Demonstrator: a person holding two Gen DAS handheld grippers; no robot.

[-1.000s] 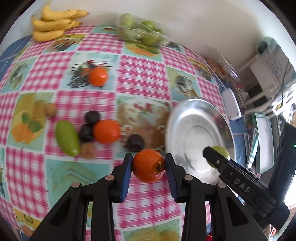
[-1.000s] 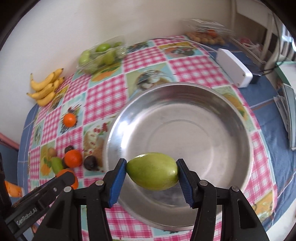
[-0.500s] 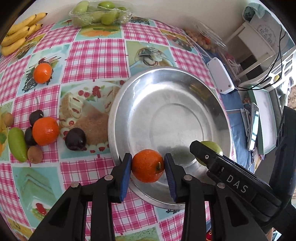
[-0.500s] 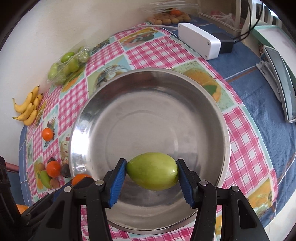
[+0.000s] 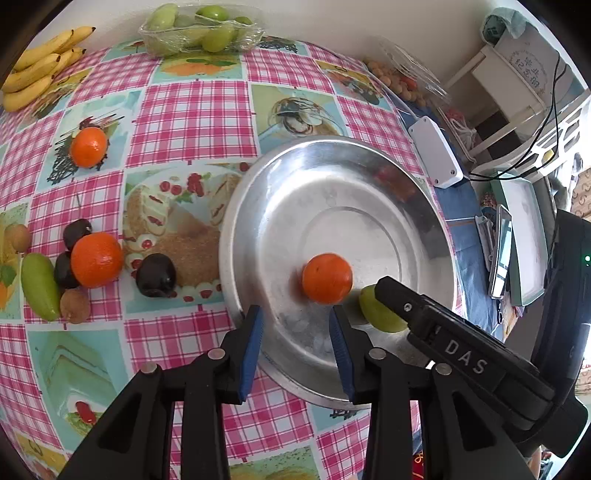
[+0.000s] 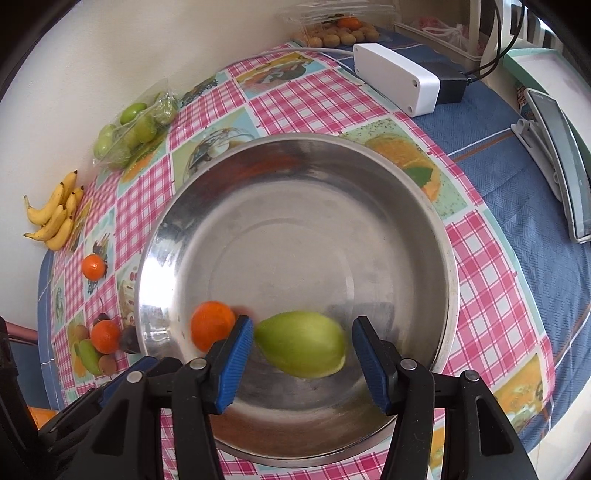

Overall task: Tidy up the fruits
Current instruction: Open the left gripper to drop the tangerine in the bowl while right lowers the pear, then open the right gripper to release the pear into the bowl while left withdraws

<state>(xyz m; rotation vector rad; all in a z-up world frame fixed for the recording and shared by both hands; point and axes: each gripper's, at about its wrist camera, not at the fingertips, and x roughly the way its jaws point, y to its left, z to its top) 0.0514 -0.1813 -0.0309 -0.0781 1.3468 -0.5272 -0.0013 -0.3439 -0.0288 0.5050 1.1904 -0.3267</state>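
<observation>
A steel bowl (image 5: 413,206) (image 6: 424,229) sits on the checked tablecloth. My left gripper (image 5: 295,325) is open over its near rim. An orange (image 5: 327,278) (image 6: 211,329) lies loose in the bowl just beyond the left fingers. My right gripper (image 6: 303,349) is open. A green mango (image 6: 301,343) (image 5: 380,314) lies between its jaws in the bowl, blurred, and no pad grips it. Left of the bowl lie another orange (image 5: 96,259), a dark plum (image 5: 156,275), a green mango (image 5: 40,286) and small brown fruits.
Bananas (image 5: 37,70) and a pack of green fruit (image 5: 201,27) lie at the table's far edge. A lone orange (image 5: 88,146) sits at mid left. A white box (image 5: 436,155) (image 6: 395,83) and a tablet (image 6: 557,162) lie right of the bowl.
Both grippers opened. The orange dropped from the left gripper into the bowl and the green mango left the right gripper's pads. The left gripper moved further over the bowl.
</observation>
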